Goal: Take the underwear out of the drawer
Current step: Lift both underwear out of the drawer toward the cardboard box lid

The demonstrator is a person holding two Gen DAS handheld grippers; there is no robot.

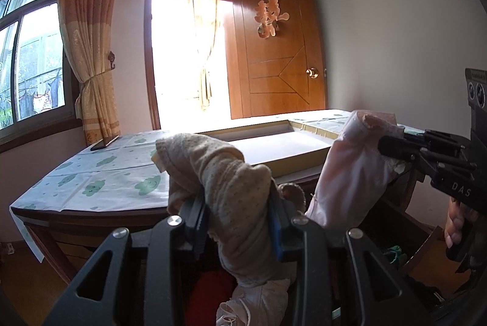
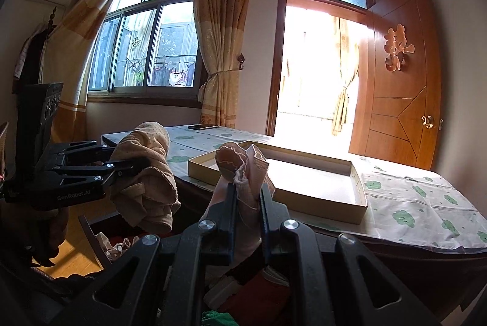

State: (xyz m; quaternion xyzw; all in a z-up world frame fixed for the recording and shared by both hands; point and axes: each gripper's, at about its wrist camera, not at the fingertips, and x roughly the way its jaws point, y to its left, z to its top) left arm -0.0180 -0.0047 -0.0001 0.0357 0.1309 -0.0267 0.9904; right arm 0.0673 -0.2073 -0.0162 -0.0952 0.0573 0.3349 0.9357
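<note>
My left gripper (image 1: 236, 204) is shut on beige dotted underwear (image 1: 225, 170), held up above the open drawer (image 1: 426, 253); it also shows in the right wrist view (image 2: 143, 173), where the left gripper (image 2: 137, 166) is at the left. My right gripper (image 2: 248, 189) is shut on pale pink underwear (image 2: 246, 170), which hangs down in the left wrist view (image 1: 353, 170), where the right gripper (image 1: 386, 145) comes in from the right. Both garments are in front of the table edge. More clothes (image 2: 261, 289) lie in the drawer below.
The table (image 1: 91, 173) has a cloud-print cover. A shallow open cardboard box (image 2: 319, 180) lies on it just beyond the garments. A dark phone (image 1: 105, 142) lies at the table's far left corner. A wooden door (image 1: 280, 52) stands open behind.
</note>
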